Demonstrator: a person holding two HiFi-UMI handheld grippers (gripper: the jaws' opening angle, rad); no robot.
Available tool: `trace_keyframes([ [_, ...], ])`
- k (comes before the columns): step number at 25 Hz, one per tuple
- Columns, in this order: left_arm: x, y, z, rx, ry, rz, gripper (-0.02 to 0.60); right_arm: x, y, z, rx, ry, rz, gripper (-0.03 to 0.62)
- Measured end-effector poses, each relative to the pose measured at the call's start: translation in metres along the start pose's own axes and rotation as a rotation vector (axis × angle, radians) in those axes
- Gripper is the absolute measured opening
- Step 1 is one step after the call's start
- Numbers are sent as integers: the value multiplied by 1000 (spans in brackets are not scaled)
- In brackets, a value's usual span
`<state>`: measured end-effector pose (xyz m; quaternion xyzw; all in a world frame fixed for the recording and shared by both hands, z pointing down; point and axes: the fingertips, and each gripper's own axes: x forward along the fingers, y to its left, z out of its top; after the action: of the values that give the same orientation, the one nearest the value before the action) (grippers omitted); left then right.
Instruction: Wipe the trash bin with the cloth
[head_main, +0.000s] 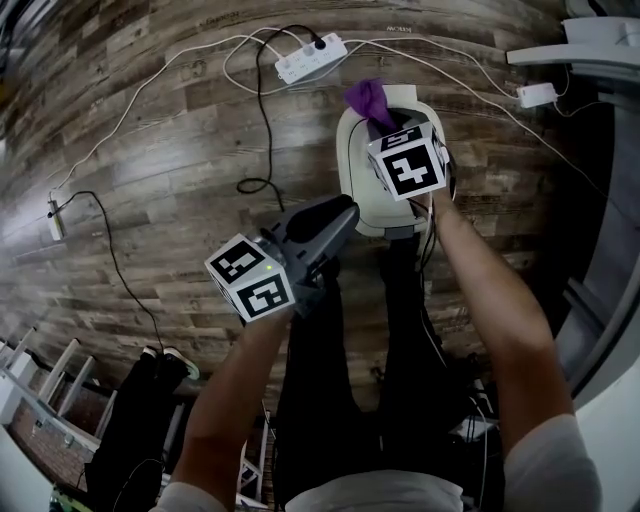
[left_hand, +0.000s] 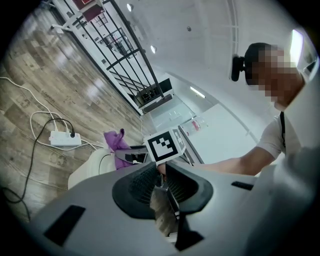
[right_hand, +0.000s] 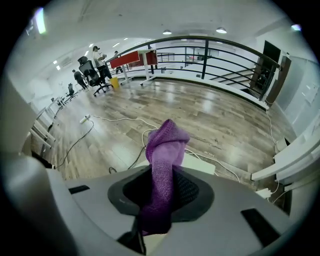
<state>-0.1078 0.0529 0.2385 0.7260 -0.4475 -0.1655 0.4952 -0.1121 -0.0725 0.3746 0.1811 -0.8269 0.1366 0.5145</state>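
Head view: right gripper (head_main: 383, 122) is hovering right over the white trash bin (head_main: 346, 165), which is standing on the wood floor (head_main: 150, 150) in front of the person's legs. It's clamping the purple cloth (head_main: 367, 98), whose free end is sticking out past the jaw tips, away from the person. The bin's long axis is running away from the person, w/ the right gripper sitting over its middle. Left gripper (head_main: 345, 208) is pointing at the bin's near-left corner, close beside the rim but, as far as I'm seeing, apart from it. A power strip (head_main: 311, 57) w/ cables is lying beyond the bin.

Left gripper view: left gripper (left_hand: 161, 167) is showing its pads meeting at the tips w/ nothing between them, so closed and empty. Past the tips the right gripper's marker cube (left_hand: 165, 145) is blocking most of the bin (left_hand: 87, 170); the cloth (left_hand: 116, 142) is poking up to the cube's left.

Right gripper view: right gripper (right_hand: 162, 176) is pinching the cloth (right_hand: 167, 145) between its pads, w/ the fabric standing up out of the jaws and folding over at the top. A white edge (right_hand: 200, 164) is peeking out just behind; can't tell if it's the bin rim.

Judgement: the bin is lying straight below the cloth-holding right gripper, so the wipe is looking like a short drop onto the rim, then strokes along the long axis; the left gripper is nearer the near corner, prob. best for steadying the bin
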Motion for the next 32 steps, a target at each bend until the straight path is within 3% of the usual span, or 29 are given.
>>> trace_keyframes([
  [8, 7, 7, 1, 12, 25, 20, 60, 27, 31, 10, 15, 112, 141, 103],
  [14, 14, 11, -3, 2, 26, 29, 60, 21, -1, 3, -35, 99, 96, 103],
  [18, 24, 8, -6, 0, 32, 17, 60, 12, -32, -26, 15, 159, 41, 101],
  [25, 36, 6, -13, 6, 47, 2, 60, -3, -89, -51, 35, 151, -64, 101],
  [32, 41, 4, -16, 19, 55, 5, 60, -20, -127, -98, 45, 273, -138, 100],
])
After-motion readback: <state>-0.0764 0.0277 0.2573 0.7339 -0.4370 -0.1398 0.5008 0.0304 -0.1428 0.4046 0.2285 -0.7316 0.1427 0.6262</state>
